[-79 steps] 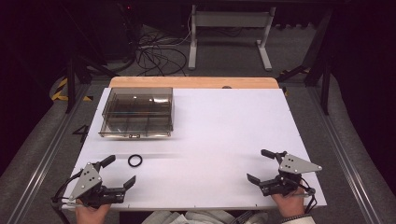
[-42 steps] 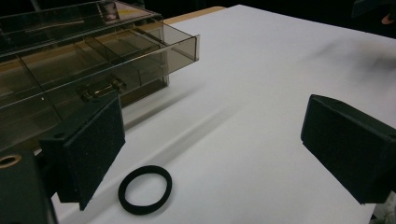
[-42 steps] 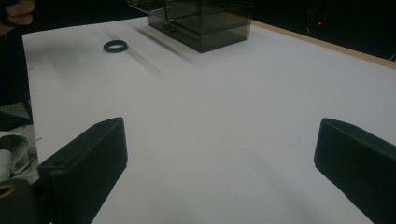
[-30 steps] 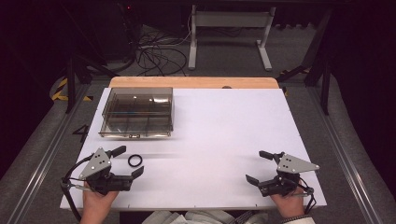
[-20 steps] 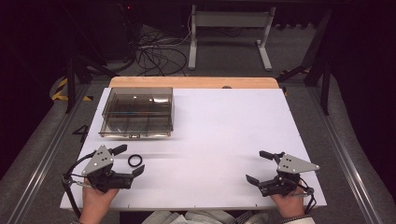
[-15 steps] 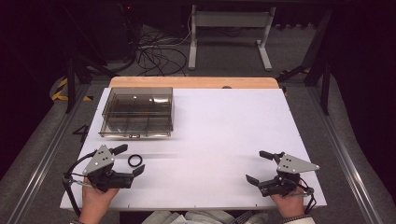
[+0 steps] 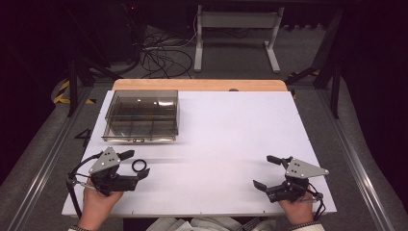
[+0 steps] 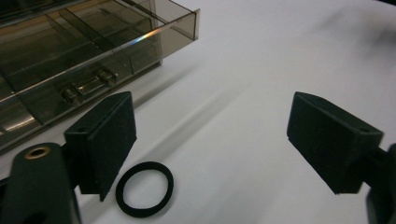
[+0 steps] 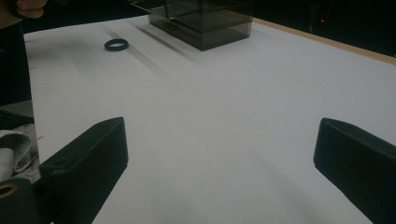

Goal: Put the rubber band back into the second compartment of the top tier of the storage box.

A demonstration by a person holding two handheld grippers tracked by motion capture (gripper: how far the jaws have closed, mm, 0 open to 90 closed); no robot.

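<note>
A small black ring (image 7: 139, 166) (image 8: 144, 188) (image 9: 116, 44) lies flat on the white table (image 7: 231, 139) near its front left. My left gripper (image 7: 136, 163) (image 8: 212, 144) is open, its jaws on either side of the ring and slightly above it, the ring close to the left jaw in the left gripper view. A smoky clear plastic box (image 7: 142, 115) (image 8: 70, 51) (image 9: 201, 21) with dividers and a front latch sits behind the ring, lid shut. My right gripper (image 7: 266, 171) (image 9: 224, 154) rests open at the front right over bare table.
The table's wooden far edge (image 7: 199, 84) runs behind the box. Cables (image 7: 163, 53) and a metal stand (image 7: 235, 29) lie on the dark floor beyond. A rail (image 7: 43, 159) borders the left side.
My left gripper has moved forward and right, from the table's front left corner up to the ring, so its jaws now straddle it. The right gripper has stayed put.
</note>
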